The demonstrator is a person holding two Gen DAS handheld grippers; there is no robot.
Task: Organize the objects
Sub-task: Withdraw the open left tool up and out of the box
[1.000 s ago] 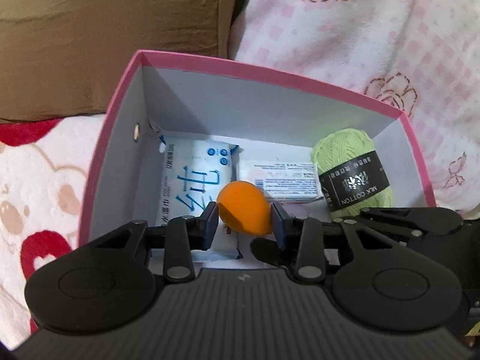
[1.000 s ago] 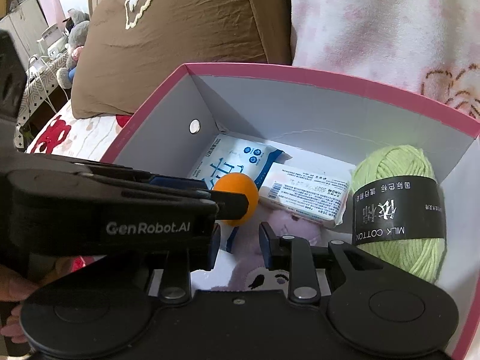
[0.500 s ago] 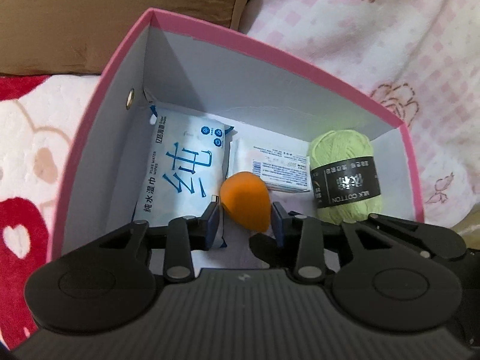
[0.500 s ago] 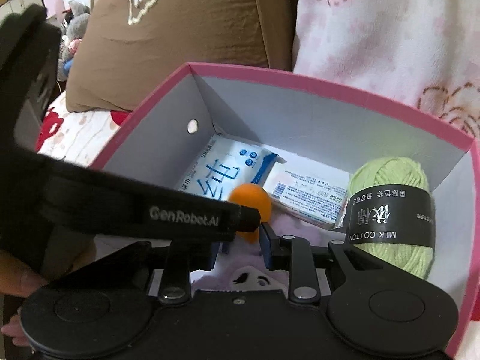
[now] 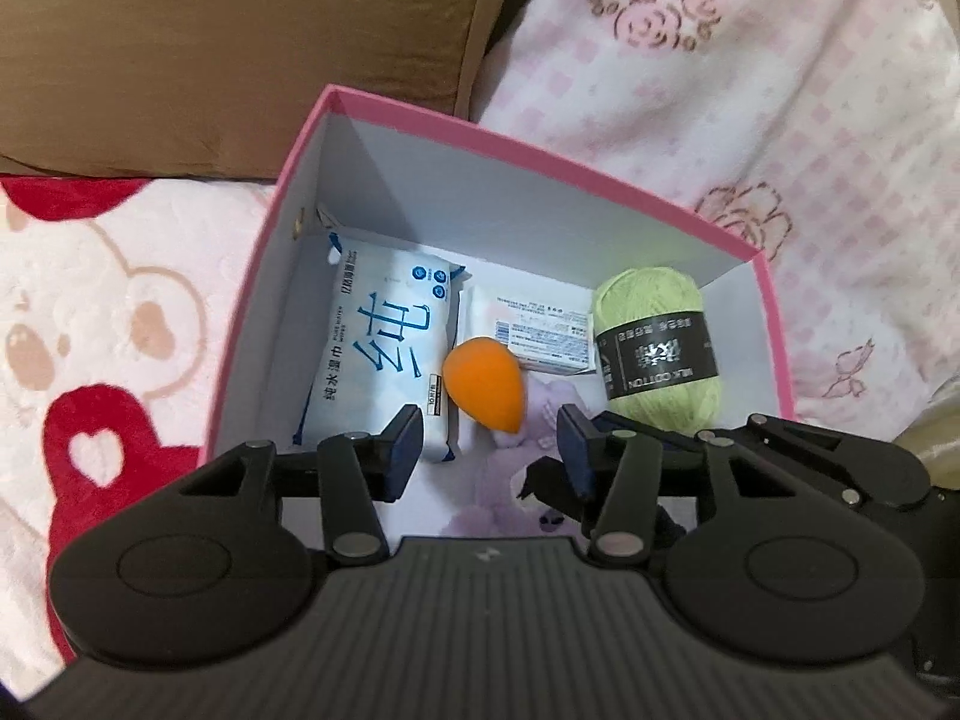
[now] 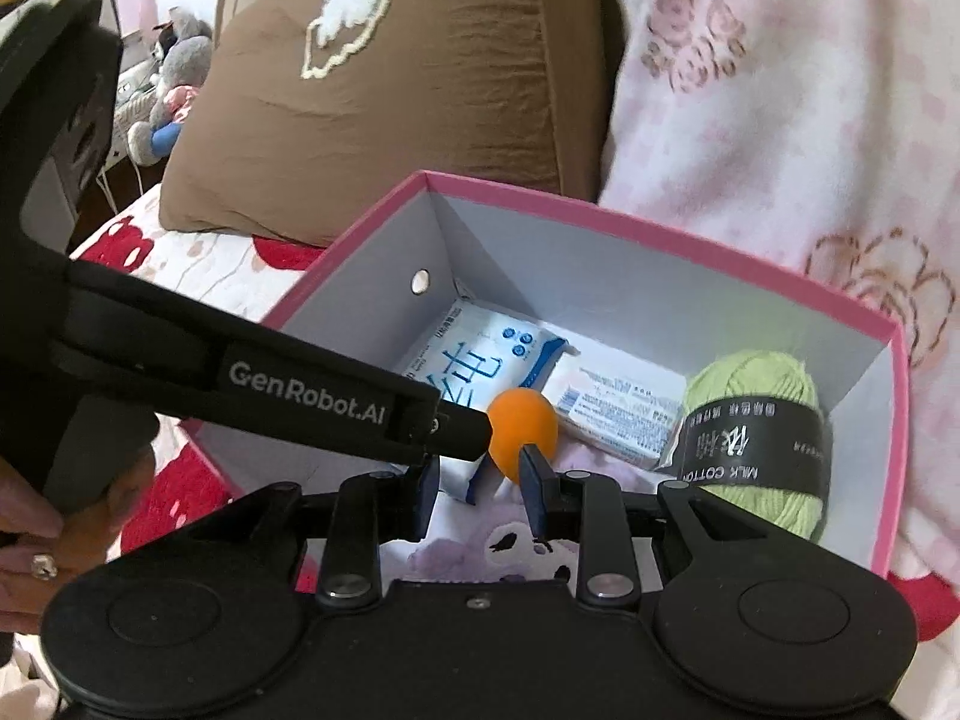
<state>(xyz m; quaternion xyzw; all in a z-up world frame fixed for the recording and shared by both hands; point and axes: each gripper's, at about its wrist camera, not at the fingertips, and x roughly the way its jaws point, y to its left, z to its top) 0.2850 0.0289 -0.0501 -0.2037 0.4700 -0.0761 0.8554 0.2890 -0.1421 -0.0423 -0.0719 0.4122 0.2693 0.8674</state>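
Note:
An open pink box (image 5: 543,147) with a white inside lies on the bed. In it are a blue-and-white wet wipes pack (image 5: 384,360), a small white carton (image 5: 543,333), a ball of green yarn (image 5: 654,348) and an orange egg-shaped sponge (image 5: 483,384). The sponge lies loose on a purple print on the box floor. My left gripper (image 5: 489,450) hovers just behind it, its jaws opening and nothing between them. My right gripper (image 6: 480,477) is shut and empty over the box's near edge. In the right wrist view, the left gripper (image 6: 462,429) reaches in beside the sponge (image 6: 522,426).
A brown pillow (image 6: 390,96) lies behind the box, and a pink floral blanket (image 5: 750,90) is behind and to the right. A red-and-white bear blanket (image 5: 108,330) covers the bed on the left. A person's hand (image 6: 24,516) holds the left gripper. Plush toys (image 6: 174,66) sit far left.
The left jaws have let go of the orange sponge and spread, and the sponge now rests in the box. Both grippers have pulled up and back, so more of the box shows.

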